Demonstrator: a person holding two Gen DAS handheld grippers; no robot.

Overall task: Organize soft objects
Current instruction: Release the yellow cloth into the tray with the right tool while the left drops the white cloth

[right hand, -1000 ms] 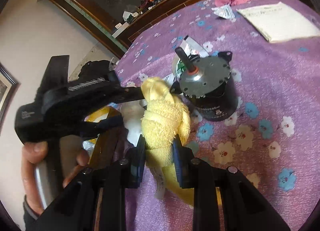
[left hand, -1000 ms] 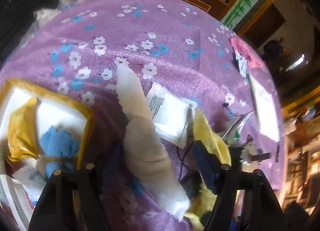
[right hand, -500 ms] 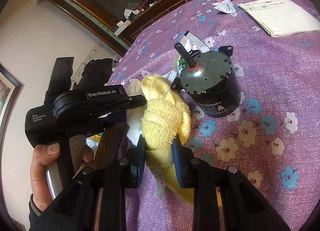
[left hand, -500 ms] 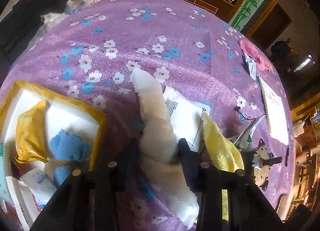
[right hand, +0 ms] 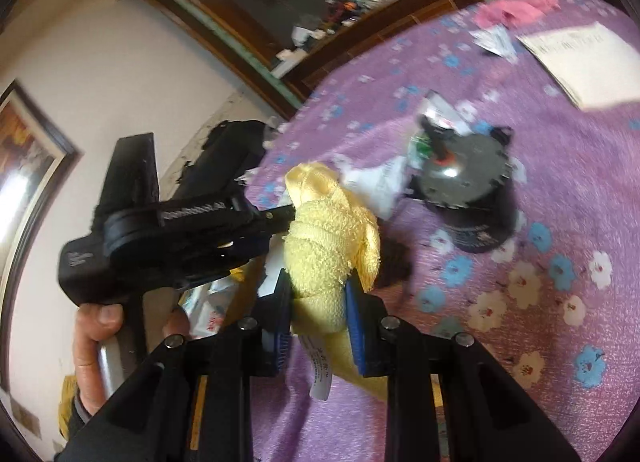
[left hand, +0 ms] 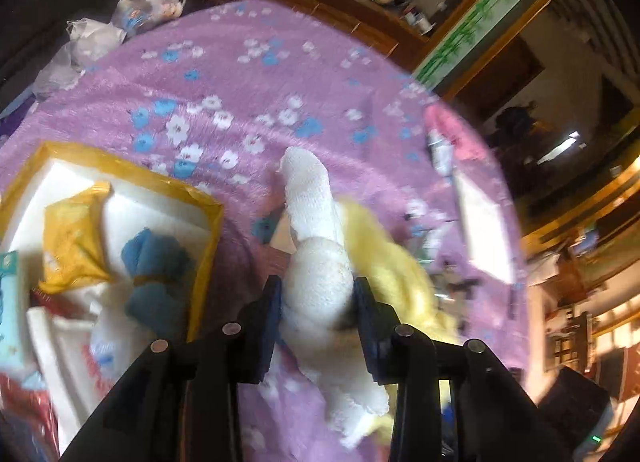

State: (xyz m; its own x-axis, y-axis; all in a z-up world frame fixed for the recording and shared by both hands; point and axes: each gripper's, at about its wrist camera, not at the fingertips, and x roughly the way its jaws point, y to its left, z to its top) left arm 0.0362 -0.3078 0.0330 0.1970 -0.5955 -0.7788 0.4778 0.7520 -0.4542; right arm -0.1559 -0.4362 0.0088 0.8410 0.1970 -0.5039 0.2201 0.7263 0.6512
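Note:
My left gripper (left hand: pixel 318 304) is shut on a rolled white towel (left hand: pixel 316 246) and holds it above the purple flowered tablecloth (left hand: pixel 240 93). My right gripper (right hand: pixel 316 304) is shut on a rolled yellow towel (right hand: pixel 328 238), which also shows in the left wrist view (left hand: pixel 392 262) just right of the white one. A yellow-rimmed white box (left hand: pixel 160 177) at the left holds a blue cloth (left hand: pixel 156 274) and a yellow packet (left hand: pixel 72 238). The left gripper's body (right hand: pixel 176 234) and the hand on it fill the left of the right wrist view.
A black motor (right hand: pixel 468 197) stands on the table right of the yellow towel, with a white packet (right hand: pixel 376 185) beside it. A pink cloth (right hand: pixel 516 9) and a white paper (right hand: pixel 584 57) lie at the far side. Plastic bags (left hand: pixel 92 37) sit at the table's far left edge.
My left gripper closed on the white towel and lifted it off the table. The right gripper kept its hold on the yellow towel and rose with it.

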